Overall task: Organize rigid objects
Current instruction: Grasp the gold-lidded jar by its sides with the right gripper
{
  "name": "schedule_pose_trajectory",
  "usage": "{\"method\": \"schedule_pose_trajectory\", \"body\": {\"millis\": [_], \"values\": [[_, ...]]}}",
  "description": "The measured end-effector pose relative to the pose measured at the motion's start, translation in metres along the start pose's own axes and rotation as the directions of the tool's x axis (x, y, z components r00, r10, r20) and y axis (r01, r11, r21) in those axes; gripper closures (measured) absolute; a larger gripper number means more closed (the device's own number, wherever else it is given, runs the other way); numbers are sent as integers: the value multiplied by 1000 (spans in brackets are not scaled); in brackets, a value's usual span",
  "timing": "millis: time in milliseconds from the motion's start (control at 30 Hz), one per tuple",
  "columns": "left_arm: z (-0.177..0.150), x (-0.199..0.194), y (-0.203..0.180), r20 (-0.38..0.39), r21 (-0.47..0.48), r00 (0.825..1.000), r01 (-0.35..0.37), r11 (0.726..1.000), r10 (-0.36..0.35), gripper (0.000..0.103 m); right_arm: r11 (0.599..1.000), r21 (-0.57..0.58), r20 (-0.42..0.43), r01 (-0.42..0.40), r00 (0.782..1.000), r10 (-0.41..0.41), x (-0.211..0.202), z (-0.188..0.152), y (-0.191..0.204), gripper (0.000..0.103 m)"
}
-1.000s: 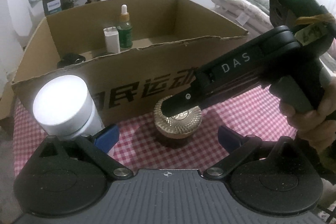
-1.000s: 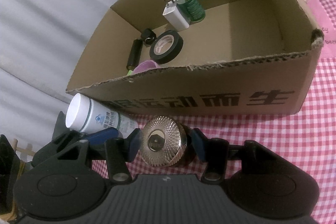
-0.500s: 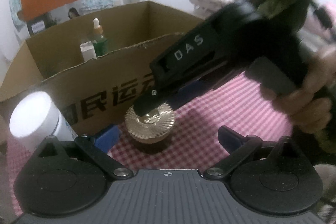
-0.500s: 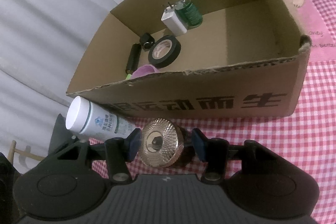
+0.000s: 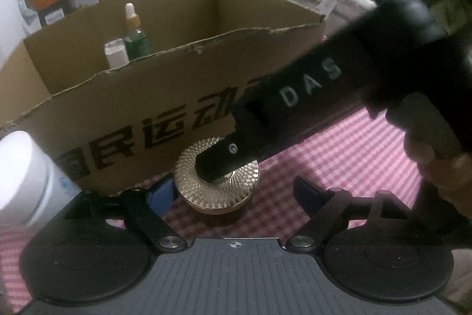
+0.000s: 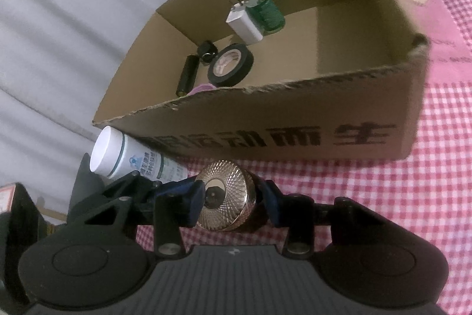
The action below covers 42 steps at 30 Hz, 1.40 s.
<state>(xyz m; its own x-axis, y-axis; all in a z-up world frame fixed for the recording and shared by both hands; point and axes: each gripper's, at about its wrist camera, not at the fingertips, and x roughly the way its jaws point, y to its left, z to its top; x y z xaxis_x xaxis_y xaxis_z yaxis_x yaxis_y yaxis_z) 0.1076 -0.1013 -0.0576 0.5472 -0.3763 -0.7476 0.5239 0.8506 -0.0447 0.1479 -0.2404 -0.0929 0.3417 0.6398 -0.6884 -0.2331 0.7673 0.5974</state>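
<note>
**Now gripped: gold-lidded jar beside the box**

Largest first: the cardboard box [image 6: 295, 114], plain brown corrugated board with black printed characters, sits on the pink gingham worktop [image 6: 413, 197]. It fills more of the right wrist view than a second ago, and the black body of the right tongs crosses the left wrist view closer than before.

The right tongs [image 6: 233, 198] reach in low and level, blue pads pressed on either side of the gold-lidded jar [image 6: 225, 197], which stands on the cloth just in front of the box's near wall. Its round lid is metallic with a fine radial knurl.

The left tongs [image 5: 236, 191] are spread wide with nothing between them, one pad near the jar's side.

A white plastic bottle [image 6: 129, 157] leans by the box's left corner.

Inside the box: a black tape roll [image 6: 230, 67], a white charger [image 6: 243, 27], a green dropper bottle [image 6: 262, 11], and a black cylinder [image 6: 187, 76].
</note>
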Motion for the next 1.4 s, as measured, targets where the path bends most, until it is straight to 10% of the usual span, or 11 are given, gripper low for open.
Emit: {"method": "schedule_pose_trajectory", "body": {"millis": [267,767,1400], "values": [[6,10,-15,6,41,997,78,996,-78,18,998,46,26,39,999,-40,-23,-9,-18,57],[9,30,-20,-39,81,998,-36,996,39,44,993,114,35,22,999,-26,-20,-9,-28,52],[10,21,-32,-58,49,997,-57,997,60,47,992,122,29,10,999,-13,-19,-13,-24,46]]}}
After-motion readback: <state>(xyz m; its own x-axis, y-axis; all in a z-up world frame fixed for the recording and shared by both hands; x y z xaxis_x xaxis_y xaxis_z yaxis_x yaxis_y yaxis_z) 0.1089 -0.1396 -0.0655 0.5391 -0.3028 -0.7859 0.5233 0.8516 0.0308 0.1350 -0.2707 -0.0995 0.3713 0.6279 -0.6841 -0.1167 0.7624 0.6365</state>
